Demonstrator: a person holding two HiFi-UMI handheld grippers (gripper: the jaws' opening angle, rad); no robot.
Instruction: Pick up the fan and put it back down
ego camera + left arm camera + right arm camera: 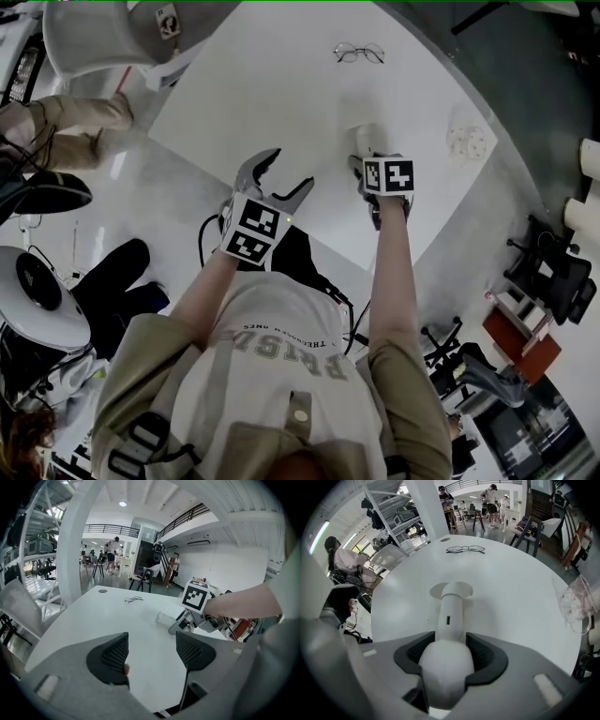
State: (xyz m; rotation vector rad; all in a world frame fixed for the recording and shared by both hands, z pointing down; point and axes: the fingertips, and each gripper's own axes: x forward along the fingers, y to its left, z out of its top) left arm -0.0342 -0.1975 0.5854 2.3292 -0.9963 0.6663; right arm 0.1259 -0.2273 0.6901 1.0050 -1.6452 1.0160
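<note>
- Claw state: the right claw (449,641) pinches the rounded head of the small white plastic fan with a slim stem and disc foot (451,616); both dark ribbed pads (487,656) press its sides
- Progress, as I judge it: the grasp is made; whether the foot has left the round white table (520,606) cannot be told, since it shows against the tabletop with only a faint shadow round it; the lift, if not begun, and the setting down are left
- Fan relative to the claw: head between the pads, stem running straight out past the fingertips, foot at the far end, directly beyond the claw as it points steeply down
- Well beyond the foot lie thin wire-rimmed spectacles (465,549), apart from everything
- Off to its left side, the left claw (151,644) hangs spread wide with nothing between its pads, just over the table's near edge
</note>
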